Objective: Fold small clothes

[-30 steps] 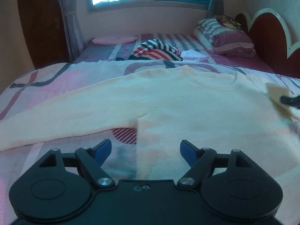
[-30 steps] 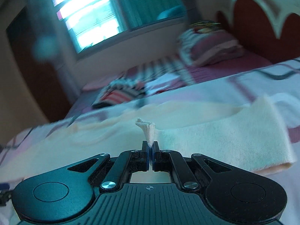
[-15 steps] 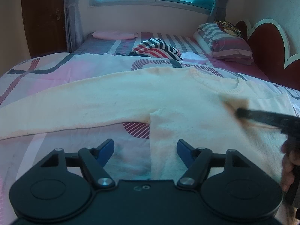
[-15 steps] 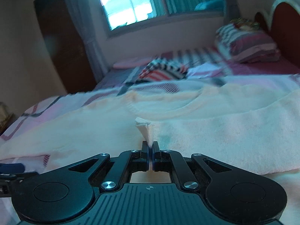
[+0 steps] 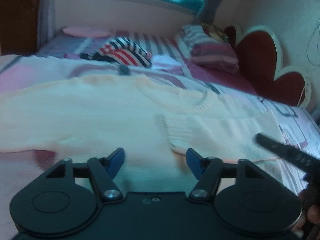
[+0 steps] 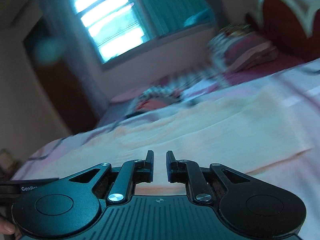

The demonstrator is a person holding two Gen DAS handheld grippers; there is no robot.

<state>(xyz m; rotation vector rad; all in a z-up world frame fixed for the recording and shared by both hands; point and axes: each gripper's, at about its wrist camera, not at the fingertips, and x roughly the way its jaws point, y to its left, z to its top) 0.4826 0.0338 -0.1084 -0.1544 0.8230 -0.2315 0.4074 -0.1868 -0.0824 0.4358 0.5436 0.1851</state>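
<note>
Sweater [image 5: 104, 116], cream knit, lies flat on the bed [image 5: 290, 124]; we see one ribbed cuff [image 5: 179, 132] folded across its chest below the round neckline. Left hand-held gripper [image 5: 155, 160]: jaws apart, just been closing, nothing pinched. Right hand-held gripper [image 6: 160, 160]: jaws just parted, cloth released.
</note>
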